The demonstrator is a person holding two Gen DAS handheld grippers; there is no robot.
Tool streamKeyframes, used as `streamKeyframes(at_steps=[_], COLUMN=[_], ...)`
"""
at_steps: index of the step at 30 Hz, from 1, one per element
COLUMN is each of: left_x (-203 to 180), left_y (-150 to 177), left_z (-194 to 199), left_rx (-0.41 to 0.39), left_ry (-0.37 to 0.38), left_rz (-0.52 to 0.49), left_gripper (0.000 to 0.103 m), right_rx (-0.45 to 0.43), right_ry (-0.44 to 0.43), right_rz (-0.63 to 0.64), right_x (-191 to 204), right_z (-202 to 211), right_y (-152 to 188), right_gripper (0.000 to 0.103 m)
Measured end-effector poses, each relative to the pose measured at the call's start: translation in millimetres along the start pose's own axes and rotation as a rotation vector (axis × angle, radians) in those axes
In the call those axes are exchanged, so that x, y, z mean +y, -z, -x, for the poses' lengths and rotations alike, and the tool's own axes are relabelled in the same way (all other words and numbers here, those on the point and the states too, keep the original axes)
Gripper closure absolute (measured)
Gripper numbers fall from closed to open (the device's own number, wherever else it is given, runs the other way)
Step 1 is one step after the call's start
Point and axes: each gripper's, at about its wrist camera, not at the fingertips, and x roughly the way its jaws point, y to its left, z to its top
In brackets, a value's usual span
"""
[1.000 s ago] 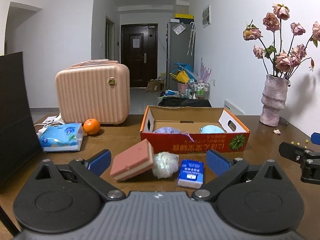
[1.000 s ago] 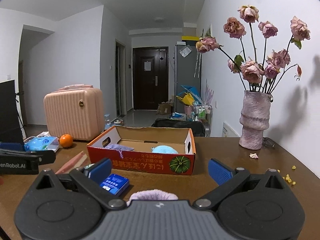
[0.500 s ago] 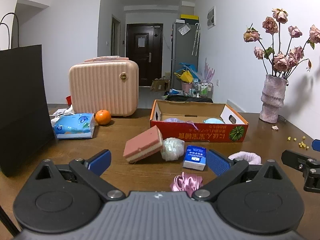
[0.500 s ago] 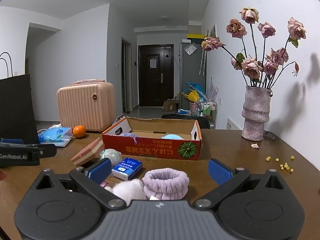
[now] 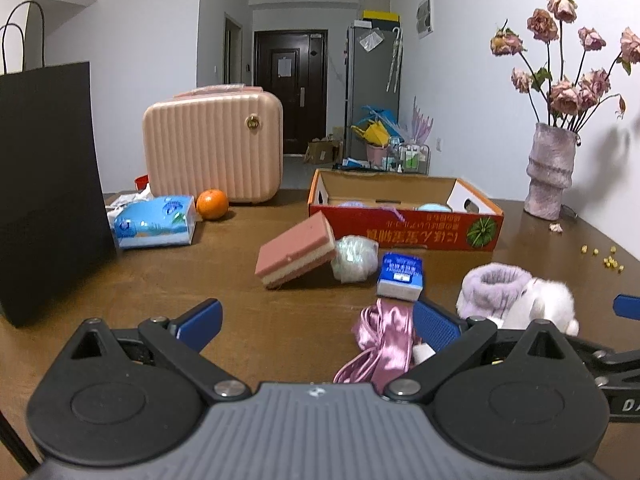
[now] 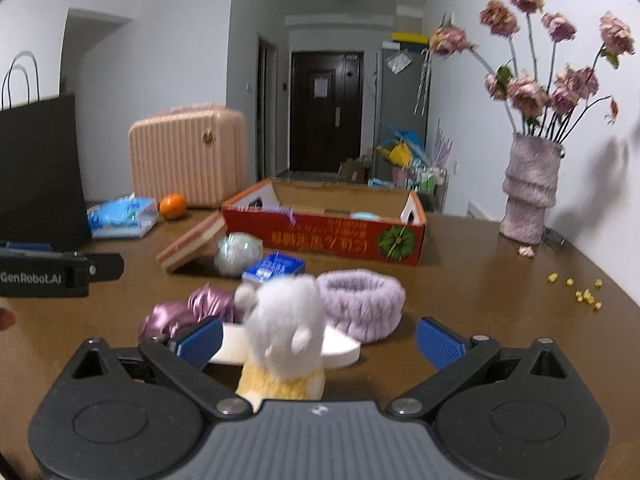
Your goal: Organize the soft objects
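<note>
Box (image 5: 404, 227) partly filled, 2 soft items inside; sponge (image 5: 296, 255), puff (image 5: 354, 258), ribbon (image 5: 386, 330), band (image 6: 362, 300), plush (image 6: 286, 328) left on table (image 5: 248, 320); left gripper (image 5: 316, 326) and right gripper (image 6: 320, 340) both wide, holding nothing.

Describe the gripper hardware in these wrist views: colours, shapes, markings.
Both match: left gripper and right gripper have a grey ribbed body, black angular linkage arms on round black pivot housings with silver screws, and blue ridged finger pads. The left one's black side, seen from the right wrist, reads "GenRobot.AI" in white.
</note>
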Motion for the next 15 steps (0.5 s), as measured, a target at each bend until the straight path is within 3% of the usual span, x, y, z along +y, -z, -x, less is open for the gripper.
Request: streamKeyframes(at_steps=[10, 15], left_x=[11, 15], left_y=[18, 25], left_z=[-11, -15], left_rx=[0.050, 0.067], left_ry=[0.002, 0.010], left_rz=[0.004, 0.012], left_gripper=[0.000, 0.000], right_rx=[0.118, 0.188], right_ry=[0.012, 0.063], right_rz=[0.026, 0.034], right_x=[16, 20], right_z=[-31, -49], right_y=[16, 23], right_gripper=[0.000, 0.002])
